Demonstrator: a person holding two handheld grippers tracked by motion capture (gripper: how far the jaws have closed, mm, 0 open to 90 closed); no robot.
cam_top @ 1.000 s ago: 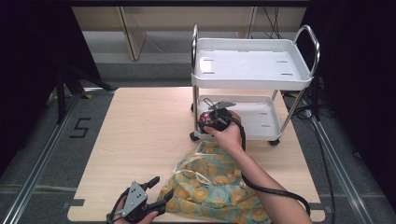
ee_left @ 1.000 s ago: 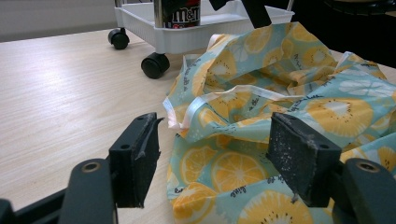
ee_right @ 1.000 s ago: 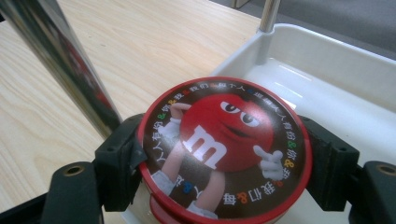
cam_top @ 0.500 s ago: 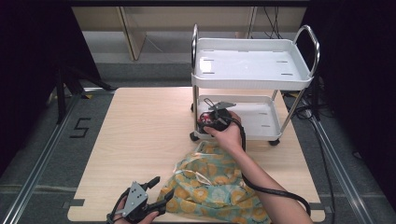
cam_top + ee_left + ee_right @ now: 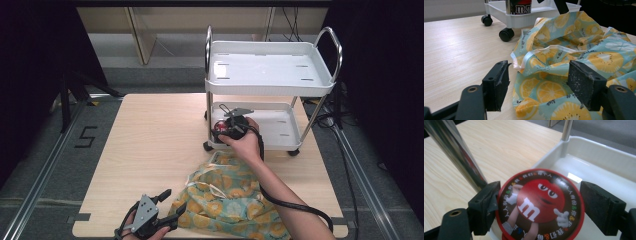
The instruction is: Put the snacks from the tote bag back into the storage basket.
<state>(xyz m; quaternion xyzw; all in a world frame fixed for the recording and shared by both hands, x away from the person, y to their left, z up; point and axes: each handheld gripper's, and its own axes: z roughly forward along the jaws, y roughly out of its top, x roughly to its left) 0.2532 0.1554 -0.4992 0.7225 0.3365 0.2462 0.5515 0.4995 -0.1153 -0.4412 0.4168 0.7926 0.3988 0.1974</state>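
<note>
Jaws of the right gripper (image 5: 537,207) are seen spread on either side of a round red M&M's tin (image 5: 539,207); in the right gripper view the left jaw lies against the lid's rim, while a narrow gap is left between the rim and the right jaw, so the tin is bracketed rather than clamped. The tin is placed at the near left corner of the lower tray (image 5: 599,167) of a white cart (image 5: 270,70), just beside a chrome post (image 5: 456,152). In the high view the right forearm is stretched forward from the bottom right across a lemon-print cloth bag (image 5: 230,200), with the right hand (image 5: 245,145) wrapped over the gripper at the cart's lower shelf.

The left gripper (image 5: 167,207) is held low at the near edge of the counter (image 5: 150,140), angled to the right toward the bag. Its jaws are also spread apart: in the left gripper view the bag's white-trimmed edge is seen between and beyond them, the right jaw being close over the fabric and the left jaw over bare wood. Whether the fabric is touched cannot be told. The bag is crumpled on the counter in front of the cart's black casters (image 5: 506,34).
</note>
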